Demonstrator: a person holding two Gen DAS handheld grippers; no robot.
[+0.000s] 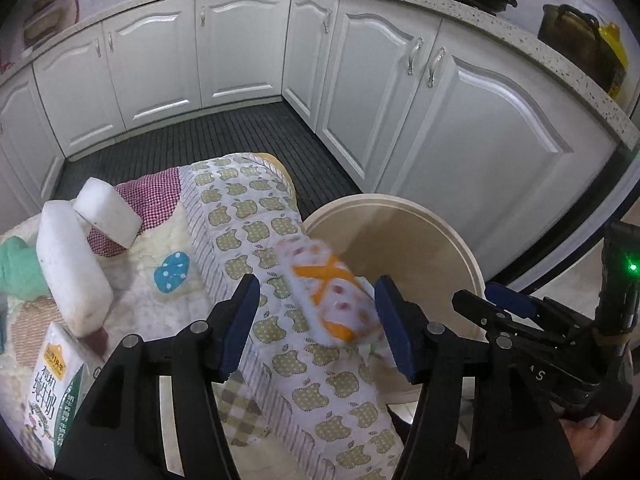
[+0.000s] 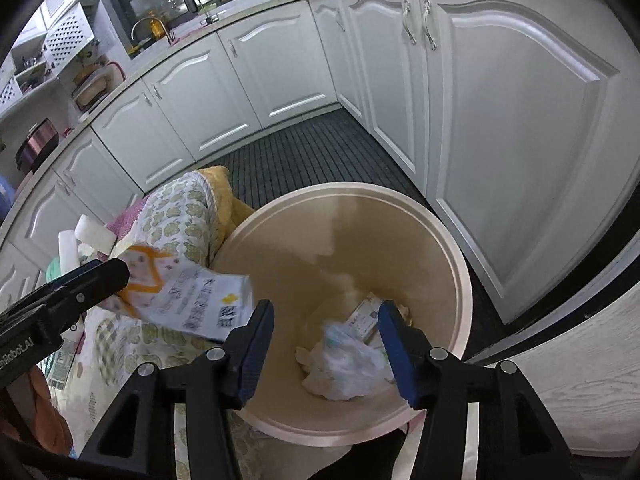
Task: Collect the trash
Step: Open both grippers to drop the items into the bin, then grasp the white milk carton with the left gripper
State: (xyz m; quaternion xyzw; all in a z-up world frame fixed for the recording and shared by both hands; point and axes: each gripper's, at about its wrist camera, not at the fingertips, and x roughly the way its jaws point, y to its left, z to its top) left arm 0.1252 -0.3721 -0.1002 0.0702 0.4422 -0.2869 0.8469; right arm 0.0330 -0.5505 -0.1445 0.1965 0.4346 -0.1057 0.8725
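A white and orange packet (image 1: 332, 296) is blurred, in the air between my open left gripper (image 1: 316, 324) and the beige bin (image 1: 460, 240). In the right wrist view the packet (image 2: 188, 296) hangs at the bin's left rim (image 2: 340, 190), free of the left gripper's finger (image 2: 100, 280). My right gripper (image 2: 326, 340) is open and empty above the bin, over crumpled white wrappers (image 2: 348, 364) and a small carton (image 2: 366, 316) at the bottom. Two white foam blocks (image 1: 72, 268) and a milk carton (image 1: 48, 392) lie on the quilted cloth (image 1: 256, 208).
White kitchen cabinets (image 1: 460, 120) stand close behind and to the right of the bin. A dark slatted floor mat (image 1: 240, 132) lies between. A green cloth (image 1: 16, 268) lies at the left edge of the quilted surface. My right gripper shows in the left wrist view (image 1: 500, 300).
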